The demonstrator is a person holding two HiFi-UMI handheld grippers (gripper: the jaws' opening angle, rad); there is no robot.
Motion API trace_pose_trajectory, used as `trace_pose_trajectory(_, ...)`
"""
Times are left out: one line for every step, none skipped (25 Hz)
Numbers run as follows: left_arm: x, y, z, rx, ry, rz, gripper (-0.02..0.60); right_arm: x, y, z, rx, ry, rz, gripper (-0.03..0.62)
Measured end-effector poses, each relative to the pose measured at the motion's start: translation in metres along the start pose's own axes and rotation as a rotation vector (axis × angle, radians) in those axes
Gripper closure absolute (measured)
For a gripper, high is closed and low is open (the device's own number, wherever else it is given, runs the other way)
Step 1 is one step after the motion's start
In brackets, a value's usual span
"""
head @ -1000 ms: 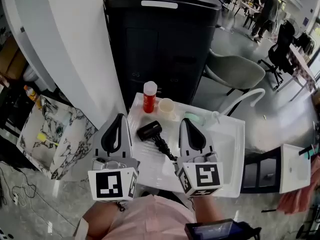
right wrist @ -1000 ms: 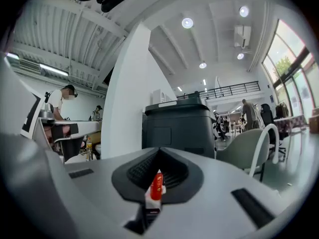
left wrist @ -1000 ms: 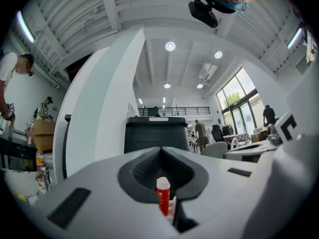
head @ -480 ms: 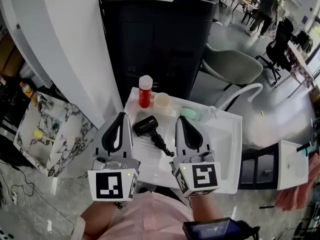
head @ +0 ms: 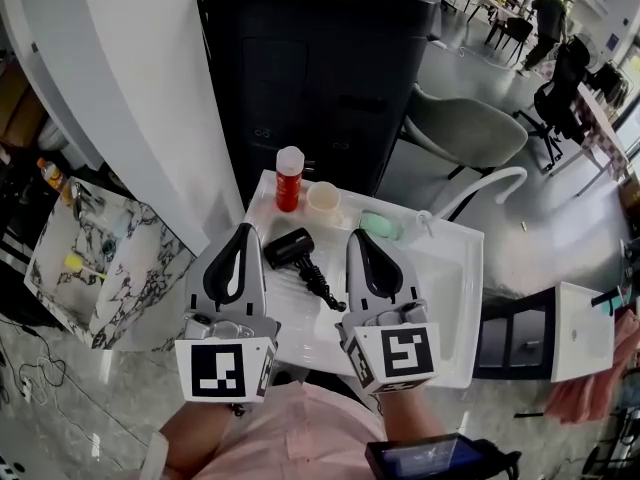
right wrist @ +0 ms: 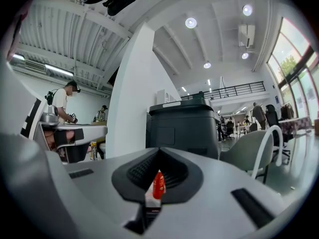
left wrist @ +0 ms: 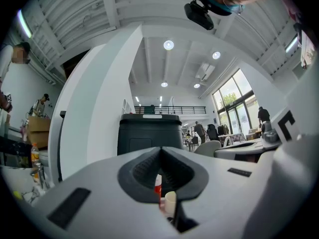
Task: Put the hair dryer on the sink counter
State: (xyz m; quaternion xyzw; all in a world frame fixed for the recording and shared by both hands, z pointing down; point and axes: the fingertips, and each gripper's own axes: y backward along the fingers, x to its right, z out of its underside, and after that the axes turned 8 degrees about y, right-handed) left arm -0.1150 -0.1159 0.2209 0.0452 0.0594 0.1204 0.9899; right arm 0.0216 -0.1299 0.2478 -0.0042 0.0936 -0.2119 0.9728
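In the head view a black hair dryer [head: 290, 247] lies on the white sink counter [head: 283, 308], its black cord [head: 322, 286] trailing toward me. My left gripper [head: 243, 233] hangs above the counter's left edge with its jaws shut and nothing in them. On the other side of the dryer, my right gripper [head: 358, 238] is also shut and empty. The dryer sits between the two grippers, touched by neither. Through the closed jaws, the left gripper view shows a red bottle [left wrist: 158, 185] and a cup [left wrist: 170, 203]; the right gripper view shows the red bottle [right wrist: 158, 185].
A red bottle [head: 289, 179], a cream cup [head: 324, 202] and a green soap bar [head: 379, 227] stand along the counter's back. The basin [head: 446, 288] and white faucet [head: 488, 186] are at the right. A black cabinet [head: 315, 68] stands behind, a grey chair [head: 465, 133] beyond.
The whole view has shifted slightly; both grippers stay shut and level, and the dryer lies where it was on the counter.
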Motion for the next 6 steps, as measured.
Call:
trace_pose_trajectory(0.0002,0.0000,0.0008,-0.001,0.000,0.000,0.572,-0.0005,-0.0004,0.0020,-0.005,-0.002,-0.001,0.596)
trace_pose_trajectory(0.0003,-0.0001,0.0017,-0.003,0.000,0.001,0.572,-0.0011,-0.0007,0.0040,-0.010,-0.004,-0.001,0.596)
trace_pose_trajectory(0.0002,-0.0001,0.0026,-0.004,0.000,0.001,0.572,-0.0020,-0.0010,0.0053,-0.013,-0.005,-0.003,0.597)
trace_pose_trajectory(0.0000,-0.0001,0.0034,-0.005,0.000,0.001,0.572,-0.0031,-0.0015,0.0060,-0.014,-0.004,-0.006,0.596)
trace_pose_trajectory(-0.0003,0.0001,0.0043,-0.006,0.000,0.001,0.572,-0.0043,-0.0021,0.0064,-0.014,-0.002,-0.010,0.595)
trace_pose_trajectory(-0.0007,0.0003,0.0051,-0.007,0.000,0.000,0.572,-0.0056,-0.0027,0.0067,-0.014,0.000,-0.014,0.595)
